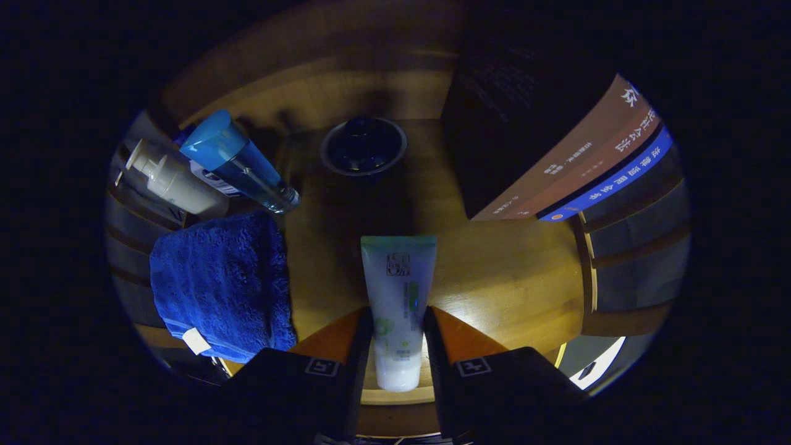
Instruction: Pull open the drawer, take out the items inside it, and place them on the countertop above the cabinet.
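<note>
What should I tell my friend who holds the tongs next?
Tongs: shut on the white squeeze tube with green print, held over the wooden countertop.
Already on the countertop: folded blue towel, white pump bottle, clear bottle with blue cap, dark round bowl, stacked books.
Left: set the tube down and let go. Drawer contents can't be judged from here.

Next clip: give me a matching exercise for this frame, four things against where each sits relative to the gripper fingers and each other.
Things:
1. white tube
2. blue towel
3. dark bowl
4. books

Places:
A. far beyond the fingers, straight ahead
B. between the fingers of the gripper, which grip it
C. left of the tube, flat on the wood
D. right of the bowl, leaning

Pairs: 1-B, 2-C, 3-A, 4-D
</note>
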The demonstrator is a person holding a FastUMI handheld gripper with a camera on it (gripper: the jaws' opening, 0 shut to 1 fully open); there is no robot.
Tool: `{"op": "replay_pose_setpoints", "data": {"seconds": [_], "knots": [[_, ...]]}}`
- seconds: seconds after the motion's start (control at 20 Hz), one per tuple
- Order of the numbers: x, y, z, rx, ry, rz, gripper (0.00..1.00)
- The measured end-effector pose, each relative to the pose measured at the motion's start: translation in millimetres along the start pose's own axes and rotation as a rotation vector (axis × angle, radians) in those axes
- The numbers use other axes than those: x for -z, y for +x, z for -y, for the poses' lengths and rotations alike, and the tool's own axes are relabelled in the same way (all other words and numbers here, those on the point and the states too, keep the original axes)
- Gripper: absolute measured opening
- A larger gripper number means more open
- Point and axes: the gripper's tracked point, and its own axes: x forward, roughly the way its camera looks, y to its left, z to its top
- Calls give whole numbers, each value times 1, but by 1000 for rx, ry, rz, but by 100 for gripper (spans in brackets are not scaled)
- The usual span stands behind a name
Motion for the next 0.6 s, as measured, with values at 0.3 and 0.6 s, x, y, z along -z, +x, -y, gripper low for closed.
{"op": "replay_pose_setpoints", "data": {"seconds": [0.3,0.6], "knots": [[1,-20,-3,-8,-58,54,100],[4,-61,-26,-88,3,242,100]]}}
